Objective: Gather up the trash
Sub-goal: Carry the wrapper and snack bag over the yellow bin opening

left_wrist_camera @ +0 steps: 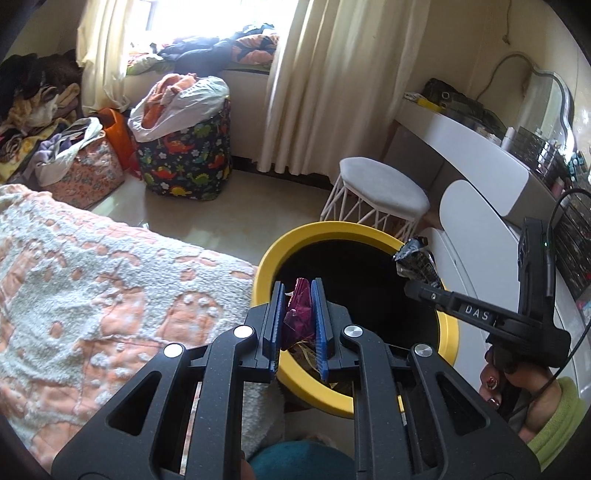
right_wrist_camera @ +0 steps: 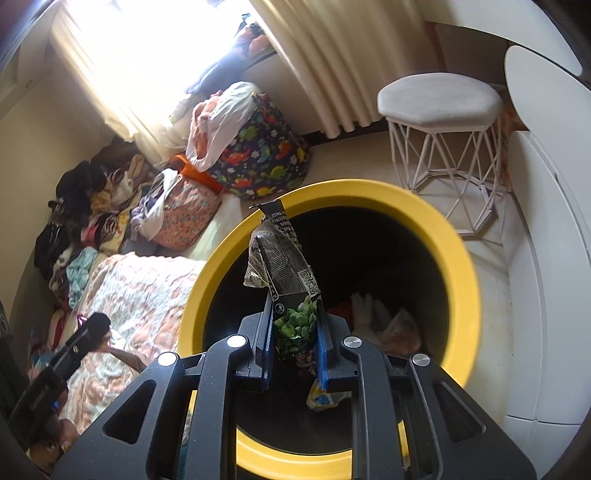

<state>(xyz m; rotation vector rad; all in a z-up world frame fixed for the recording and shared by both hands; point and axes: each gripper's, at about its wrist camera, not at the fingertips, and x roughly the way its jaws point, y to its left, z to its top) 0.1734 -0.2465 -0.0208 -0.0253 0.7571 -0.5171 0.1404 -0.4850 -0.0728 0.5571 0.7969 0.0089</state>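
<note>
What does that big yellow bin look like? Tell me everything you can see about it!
The yellow bin is round and open, with a thick, smooth yellow rim that looks like plastic and a black inside. It stands upright on the pale floor, between the bed and the white stool. At the bottom lies some trash, pale and crumpled. The right gripper holds a black and green wrapper over its mouth. The left gripper holds a dark red wrapper over its near rim. Neither visibly touches the bin.

Bright window point(left_wrist_camera: 207, 14) — cream curtains point(left_wrist_camera: 332, 85)
</note>
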